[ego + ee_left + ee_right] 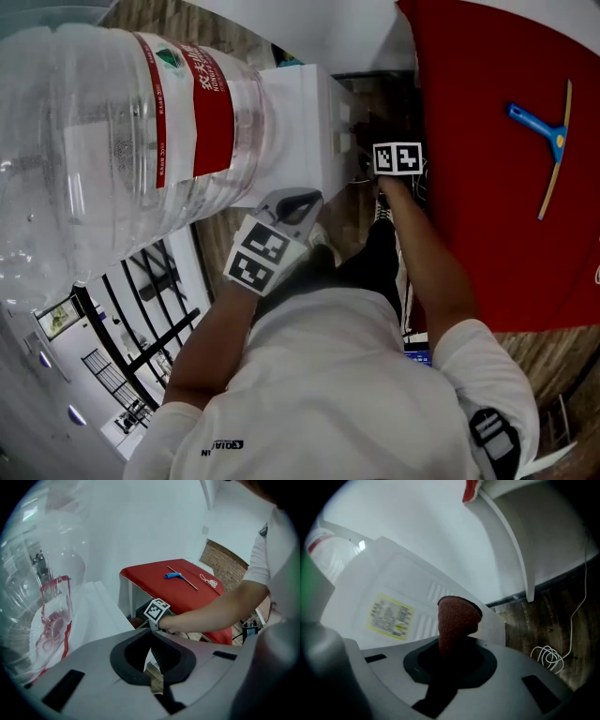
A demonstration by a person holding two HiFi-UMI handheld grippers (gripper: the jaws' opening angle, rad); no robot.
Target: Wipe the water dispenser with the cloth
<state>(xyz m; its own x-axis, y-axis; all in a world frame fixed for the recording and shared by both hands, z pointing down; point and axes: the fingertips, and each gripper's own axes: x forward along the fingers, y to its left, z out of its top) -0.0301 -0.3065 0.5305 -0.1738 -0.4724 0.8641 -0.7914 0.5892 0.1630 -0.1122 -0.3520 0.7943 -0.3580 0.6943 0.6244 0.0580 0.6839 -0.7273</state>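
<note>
The white water dispenser [305, 112] carries a big clear bottle [112, 141] with a red label. In the right gripper view a reddish-brown cloth [458, 613] sticks up from my right gripper [454, 637], which is shut on it. The cloth sits close to the dispenser's white panel [408, 588] with a yellow sticker [391, 613]; whether it touches is unclear. In the head view the right gripper's marker cube [397, 157] is low beside the dispenser. My left gripper [298, 199] hovers by the dispenser's near edge, jaws closed with nothing in them. The bottle [42, 611] fills the left gripper view's left.
A red table [506, 141] stands right of the dispenser with a blue-handled squeegee [553, 141] on it. Its white leg [511, 541] comes down to the wooden floor [553, 620], where a coiled white cable [548, 656] lies. The person's legs stand close by.
</note>
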